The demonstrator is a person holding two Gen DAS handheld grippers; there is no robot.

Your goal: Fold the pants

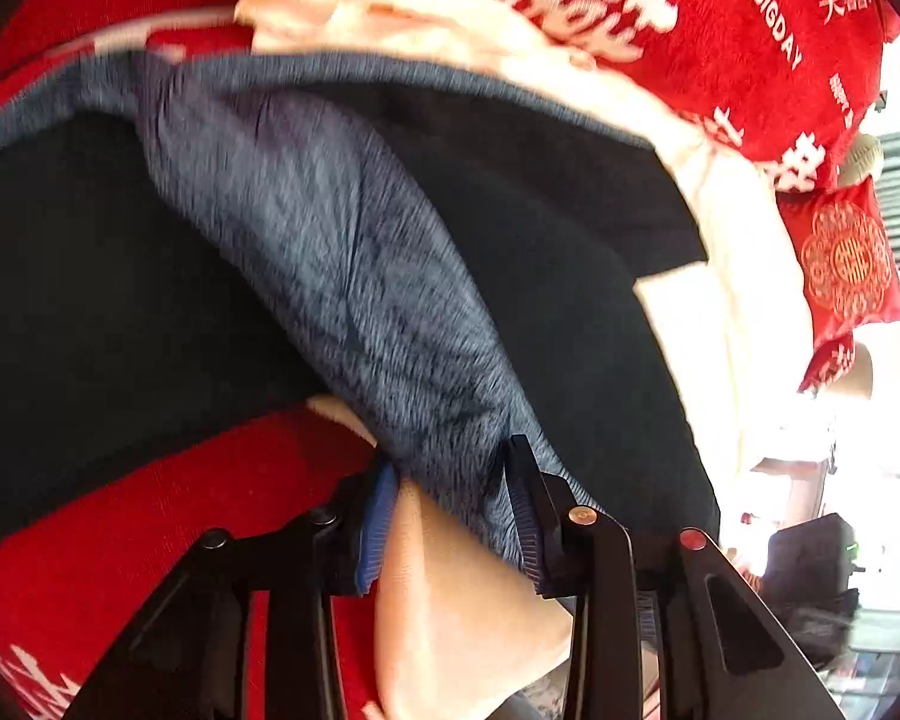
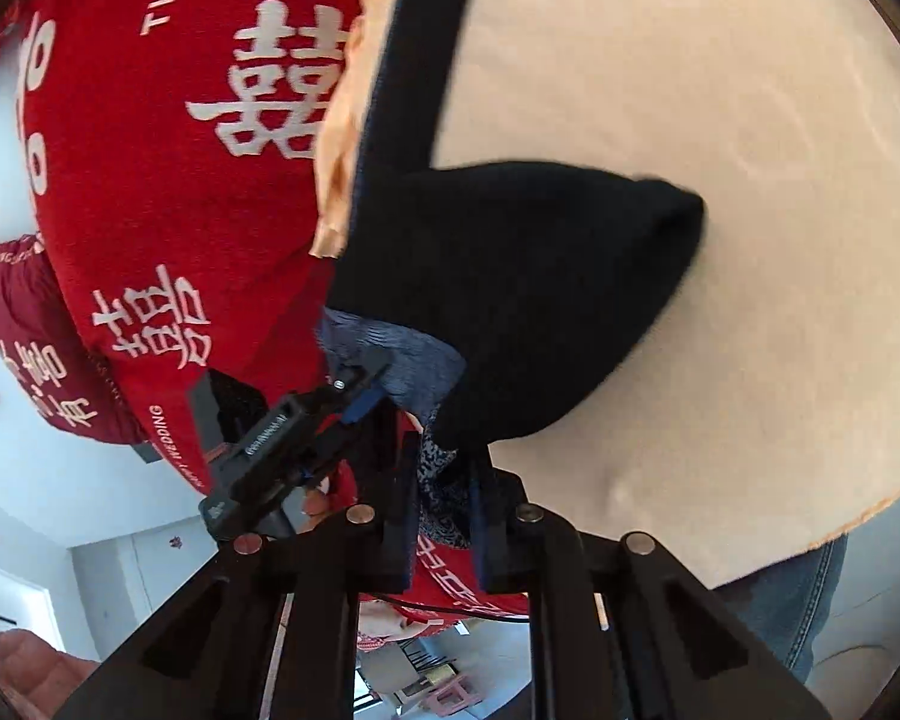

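The left tool (image 1: 450, 504) is clamped on a bunched fold of the dark navy pants with a heathered blue-grey inner face (image 1: 342, 252), its blue ribbed pads (image 1: 375, 531) pressing the cloth from both sides. From that grip the pants spread away over a red blanket printed with white characters (image 1: 720, 30), with a pale peach cloth (image 1: 726, 276) lying between the two along the far edge and also showing just under the pinched fold.

In the right wrist view the right tool (image 2: 444, 498) stands narrow, holding a speckled blue-grey edge of the same pants (image 2: 522, 300) between its black fingers (image 2: 399, 516). The dark fabric bulges directly beyond its tips over the peach cloth (image 2: 720, 120), while the red blanket (image 2: 168, 180) lies to the left. The left tool (image 2: 354, 396) appears there too, just beside the right one, gripping the neighbouring part of the blue-grey edge
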